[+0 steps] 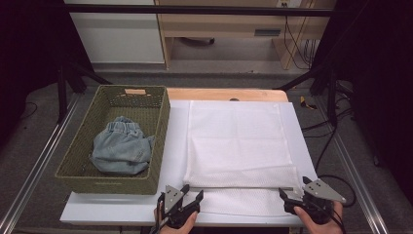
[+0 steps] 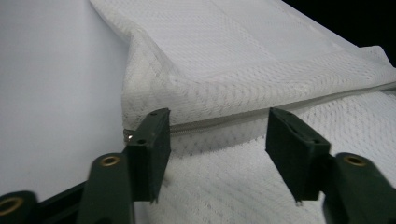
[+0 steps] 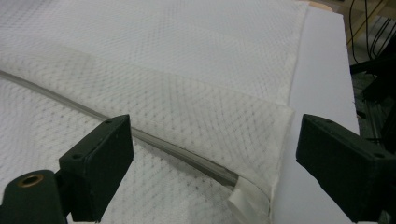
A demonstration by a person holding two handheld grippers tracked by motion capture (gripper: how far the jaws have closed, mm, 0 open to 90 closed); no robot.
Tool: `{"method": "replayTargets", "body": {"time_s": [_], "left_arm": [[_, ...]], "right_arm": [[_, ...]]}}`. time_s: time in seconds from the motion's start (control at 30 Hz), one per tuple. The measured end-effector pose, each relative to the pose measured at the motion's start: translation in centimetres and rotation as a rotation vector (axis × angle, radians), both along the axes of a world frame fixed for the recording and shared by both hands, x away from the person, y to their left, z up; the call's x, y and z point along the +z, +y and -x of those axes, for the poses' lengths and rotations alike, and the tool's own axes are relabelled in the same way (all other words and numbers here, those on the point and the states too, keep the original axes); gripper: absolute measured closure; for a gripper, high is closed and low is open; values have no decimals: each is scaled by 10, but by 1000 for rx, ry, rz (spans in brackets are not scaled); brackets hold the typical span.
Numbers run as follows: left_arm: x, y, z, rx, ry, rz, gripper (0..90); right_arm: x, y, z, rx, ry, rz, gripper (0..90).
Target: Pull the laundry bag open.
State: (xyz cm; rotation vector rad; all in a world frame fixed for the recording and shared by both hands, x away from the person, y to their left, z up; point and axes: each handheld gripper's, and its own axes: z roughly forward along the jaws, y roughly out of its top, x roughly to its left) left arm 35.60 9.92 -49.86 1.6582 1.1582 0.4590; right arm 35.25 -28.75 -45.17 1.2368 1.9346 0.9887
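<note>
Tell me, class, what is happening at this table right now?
A person holds a two-jaw gripper in each hand at the near edge of a white mesh laundry bag lying flat on the white table. The left gripper and right gripper both stand open at the two ends of the bag's zipper, gripping nothing. To the left, a woven green basket holds a crumpled denim garment.

No readable text, label, brand or number anywhere; tag on basket (image 1: 113, 141) rim blank.
</note>
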Motion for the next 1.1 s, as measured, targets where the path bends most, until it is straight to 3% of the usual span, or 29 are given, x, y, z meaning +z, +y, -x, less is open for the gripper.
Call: {"method": "replayTargets", "body": {"time_s": [0.17, 0.37, 0.53, 0.77, 0.87, 0.97, 1.1], "left_arm": [[1, 0, -1, -10, -7, 12, 270], [13, -3, -2, -47, 8, -10, 184], [30, -8, -11, -143, 77, 5, 95], [58, -8, -31, -195, 100, 30, 89], [72, -4, -42, -199, 89, -4, 104], [76, -1, -49, -208, 88, -42, 116], [80, 1, -53, -181, 68, -13, 143]], "right_arm": [[1, 5, 0, 15, -8, 13, 104], [1, 8, -2, 31, 10, 5, 103], [-1, 14, -6, 9, 60, 11, 111], [-1, 17, -7, 17, 72, 9, 116], [1, 23, -7, 57, 75, 14, 159], [4, 29, -9, 82, 67, 21, 192], [7, 40, -10, 121, 62, 41, 232]]}}
